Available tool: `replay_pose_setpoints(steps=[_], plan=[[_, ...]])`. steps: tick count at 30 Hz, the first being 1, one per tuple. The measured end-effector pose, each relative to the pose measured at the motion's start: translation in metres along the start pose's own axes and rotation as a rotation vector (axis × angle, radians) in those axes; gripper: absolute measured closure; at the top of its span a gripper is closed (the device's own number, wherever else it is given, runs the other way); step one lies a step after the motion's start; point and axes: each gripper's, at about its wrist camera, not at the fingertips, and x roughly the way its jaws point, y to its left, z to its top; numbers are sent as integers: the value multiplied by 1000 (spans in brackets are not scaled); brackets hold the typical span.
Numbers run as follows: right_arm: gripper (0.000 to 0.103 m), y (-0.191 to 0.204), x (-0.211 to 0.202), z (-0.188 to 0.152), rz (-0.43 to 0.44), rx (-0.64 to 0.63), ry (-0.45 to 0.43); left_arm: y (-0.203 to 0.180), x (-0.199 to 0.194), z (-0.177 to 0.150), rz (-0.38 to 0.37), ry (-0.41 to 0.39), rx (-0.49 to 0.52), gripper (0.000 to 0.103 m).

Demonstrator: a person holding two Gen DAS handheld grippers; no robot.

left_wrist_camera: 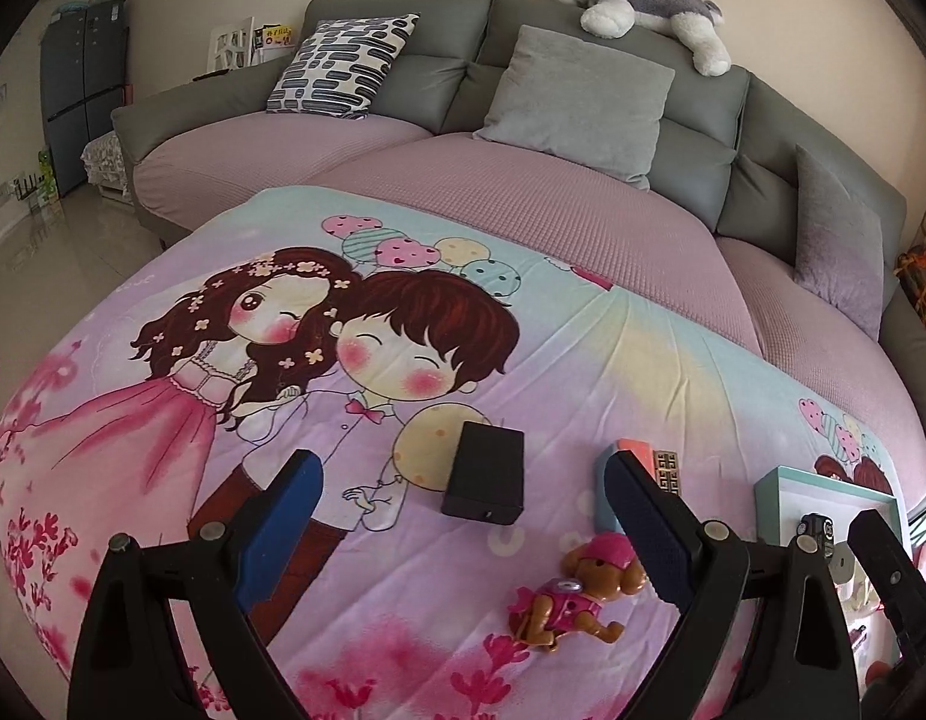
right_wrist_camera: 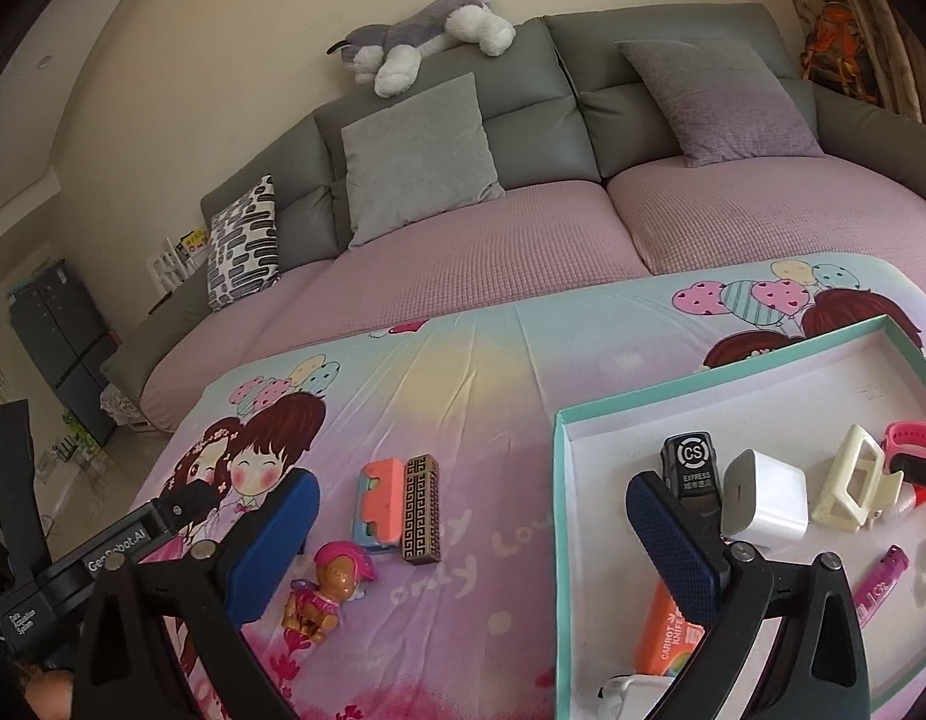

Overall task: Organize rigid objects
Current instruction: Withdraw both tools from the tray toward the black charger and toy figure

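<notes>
On the cartoon blanket (left_wrist_camera: 162, 420) lie a black box (left_wrist_camera: 487, 474), a pink toy puppy (left_wrist_camera: 574, 597), an orange-and-blue case (right_wrist_camera: 378, 504) and a brown patterned lighter (right_wrist_camera: 422, 510). My left gripper (left_wrist_camera: 463, 516) is open and empty, hovering just short of the black box. My right gripper (right_wrist_camera: 472, 531) is open and empty over the blanket beside the teal-rimmed tray (right_wrist_camera: 559, 480). The tray holds a black toy truck (right_wrist_camera: 691, 468), a white charger (right_wrist_camera: 763, 504), a cream frame (right_wrist_camera: 853, 480), a pink watch (right_wrist_camera: 916, 450), an orange knife pack (right_wrist_camera: 670, 636) and a magenta tool (right_wrist_camera: 880, 588).
A grey sofa (left_wrist_camera: 583, 60) with pink seat covers and several cushions stands behind the blanket, with a plush husky (left_wrist_camera: 637, 0) on its back. Tiled floor (left_wrist_camera: 42, 240) and a dark cabinet (left_wrist_camera: 84, 90) are at the far left. The tray shows at the right in the left wrist view (left_wrist_camera: 769, 492).
</notes>
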Motion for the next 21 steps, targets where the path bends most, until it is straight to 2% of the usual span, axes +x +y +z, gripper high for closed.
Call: replay_pose_setpoints(steps=[10,17,21], plan=[[0,52,26,-22,84,-129,97,32,13,-1,24,63,-54,8],[0,73,55,-46,77,-205,216,43,35,-9,81,147,-22,8],[0,78,68,-58,70,-226,276,52,39,-11,75,161,-51,8]])
